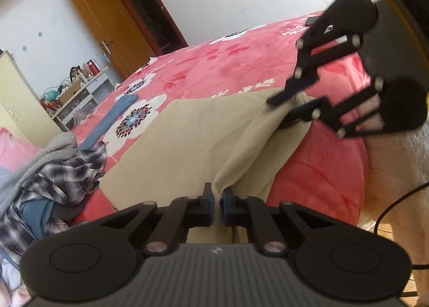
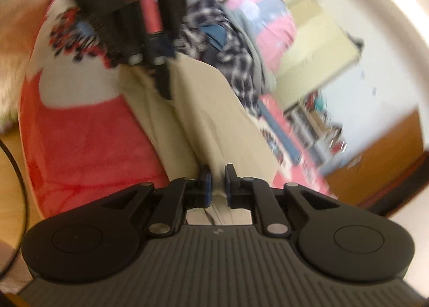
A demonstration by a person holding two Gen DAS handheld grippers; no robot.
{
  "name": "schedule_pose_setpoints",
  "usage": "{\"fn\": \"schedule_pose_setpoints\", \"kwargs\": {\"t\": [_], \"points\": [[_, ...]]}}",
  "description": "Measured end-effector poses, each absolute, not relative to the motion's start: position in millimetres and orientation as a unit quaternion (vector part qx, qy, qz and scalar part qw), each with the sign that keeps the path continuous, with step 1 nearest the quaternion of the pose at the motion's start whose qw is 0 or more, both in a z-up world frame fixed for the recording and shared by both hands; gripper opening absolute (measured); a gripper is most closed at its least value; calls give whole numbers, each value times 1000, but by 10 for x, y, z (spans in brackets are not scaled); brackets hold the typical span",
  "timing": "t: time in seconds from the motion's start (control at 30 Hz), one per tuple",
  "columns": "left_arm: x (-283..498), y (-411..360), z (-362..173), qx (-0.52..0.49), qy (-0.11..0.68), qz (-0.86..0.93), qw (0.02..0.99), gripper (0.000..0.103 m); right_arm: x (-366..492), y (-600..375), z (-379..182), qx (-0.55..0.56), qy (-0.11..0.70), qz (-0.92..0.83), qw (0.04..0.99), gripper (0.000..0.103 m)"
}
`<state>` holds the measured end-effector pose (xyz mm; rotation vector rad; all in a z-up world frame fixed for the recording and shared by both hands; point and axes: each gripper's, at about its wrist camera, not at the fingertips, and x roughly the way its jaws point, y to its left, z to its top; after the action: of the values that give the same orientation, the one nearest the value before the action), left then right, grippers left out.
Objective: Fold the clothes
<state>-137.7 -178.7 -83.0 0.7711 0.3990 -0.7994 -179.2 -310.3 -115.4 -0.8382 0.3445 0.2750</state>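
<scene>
Judging from how things lie, the folding is in its early part, with one garment in hand and several more waiting. Nearest the left wrist camera, the left gripper [image 1: 217,201] has its fingers drawn nearly together, pinching a fold of the cream garment [image 1: 182,141] at its near edge. In the right wrist view the right gripper [image 2: 217,182] sits at the other end of the same cloth [image 2: 211,116]; its fingers stand narrow, with a ridge of cream fabric running between them, though the blur leaves it unclear whether the pads actually press on it or have just slackened (I would not call that a firm grip). The cream garment lies stretched over the pink floral bedspread [image 1: 241,66], flat across its middle, with a long crease rising along the side nearer the grippers, so a lengthwise fold looks begun and not yet laid down or smoothed. Beyond it, to the left in the left wrist view, a heap of unfolded clothes waits: a plaid shirt [image 1: 67,173] tangled with a grey garment [image 1: 40,157], and further up the bed a blue piece [image 1: 107,122] lying loose. No finished, stacked item shows anywhere on the bed. Farther still stand a cluttered shelf [image 1: 77,95] and an open wooden door [image 1: 112,31]. Most of the work, then, appears to remain.
</scene>
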Motion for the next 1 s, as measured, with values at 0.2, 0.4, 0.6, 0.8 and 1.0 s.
{"fn": "schedule_pose_setpoints", "kwargs": {"t": [0.2,0.4,0.6,0.8,1.0], "points": [[-1411,-1772,-855,364,179,-377,833,8,-1960,-3427,-771,-292,207,184,915,32],[-1413,-1761,-867,369,173,-377,832,10,-2070,-3561,-661,-240,198,196,930,31],[-1404,-1721,-867,372,169,-385,828,13,-1752,-3503,-802,-242,221,227,917,21],[-1331,-1571,-656,313,185,-445,819,46,-1699,-3408,-911,-281,228,225,905,13],[-1048,-1564,-572,246,229,-459,823,46,-1738,-3346,-954,-302,223,219,901,12]]}}
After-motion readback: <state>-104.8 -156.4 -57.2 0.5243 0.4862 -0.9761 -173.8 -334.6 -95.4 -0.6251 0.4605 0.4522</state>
